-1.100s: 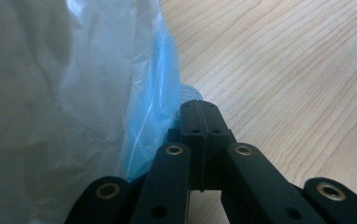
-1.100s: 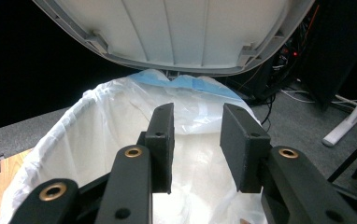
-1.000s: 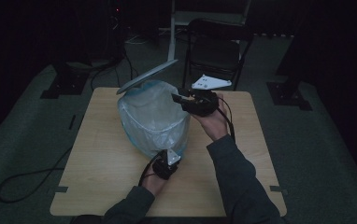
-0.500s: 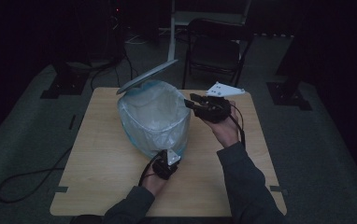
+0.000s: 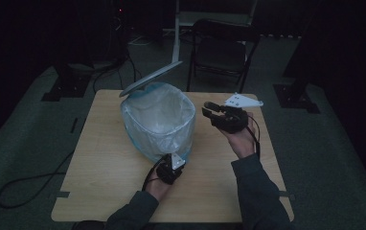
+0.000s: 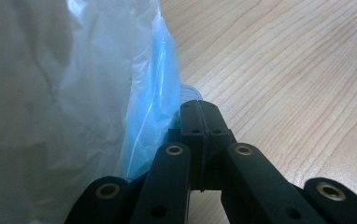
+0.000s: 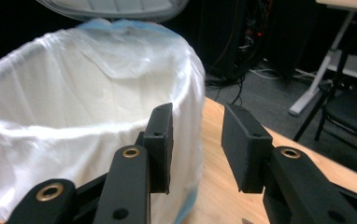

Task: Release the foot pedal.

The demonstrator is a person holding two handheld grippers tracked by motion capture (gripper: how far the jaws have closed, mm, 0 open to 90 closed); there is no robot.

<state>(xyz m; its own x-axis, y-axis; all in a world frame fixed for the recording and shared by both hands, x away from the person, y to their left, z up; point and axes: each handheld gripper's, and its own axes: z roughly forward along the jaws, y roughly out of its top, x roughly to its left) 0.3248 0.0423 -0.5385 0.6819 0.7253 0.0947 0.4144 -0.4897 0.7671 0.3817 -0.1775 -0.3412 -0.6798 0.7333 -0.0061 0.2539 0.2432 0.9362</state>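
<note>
The high view looks forward and down from above the person's side, taking in the whole table (image 5: pixel 123 191). The left gripper view sits low and very close, facing the bin liner (image 6: pixel 50 93) at frame left. The right gripper view looks across the table at the liner (image 7: pixel 74 116). All three views share it.

Surface: light wooden table (image 5: pixel 114 167), pale grain.
On it: blue bin (image 5: pixel 145 153) lined with a white plastic bag (image 5: pixel 159 120), standing left of centre.
</note>
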